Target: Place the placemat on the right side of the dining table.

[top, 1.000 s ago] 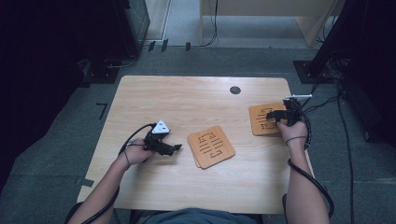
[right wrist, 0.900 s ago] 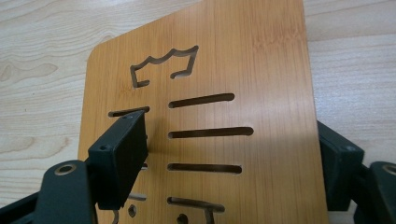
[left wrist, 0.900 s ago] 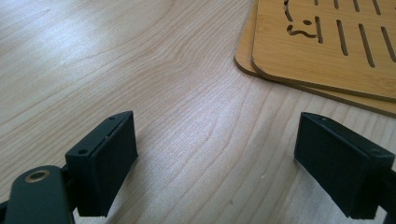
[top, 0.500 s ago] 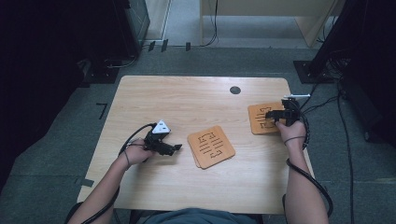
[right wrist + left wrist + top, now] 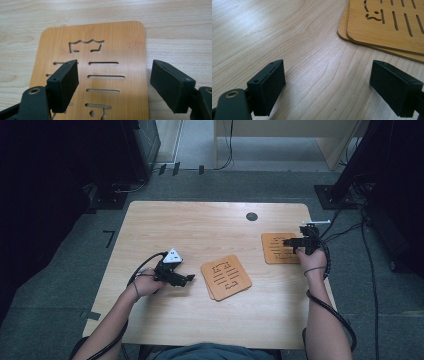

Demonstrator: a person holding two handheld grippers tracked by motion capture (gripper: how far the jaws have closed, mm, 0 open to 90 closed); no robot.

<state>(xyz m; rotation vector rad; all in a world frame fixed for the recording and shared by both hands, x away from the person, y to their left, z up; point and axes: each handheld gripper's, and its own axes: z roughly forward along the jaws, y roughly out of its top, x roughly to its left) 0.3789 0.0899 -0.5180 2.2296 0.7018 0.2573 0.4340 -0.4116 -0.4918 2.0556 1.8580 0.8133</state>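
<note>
Since the earlier frames the right claw has drawn slightly inward over the single wooden mat, which has shifted a little with it; the left claw has stayed put. Both claws stand apart and grip nothing: the right jaws hover above the single mat near the right edge of the tabletop, the left jaws point across bare wood toward the stack of two mats at centre. Risk: the mats are thin and lie flat, so jaws closing from above may slide off the edge or push the mat along. The right gripper view cuts off the mat's near end, so any contact, probably none, is unclear.
</note>
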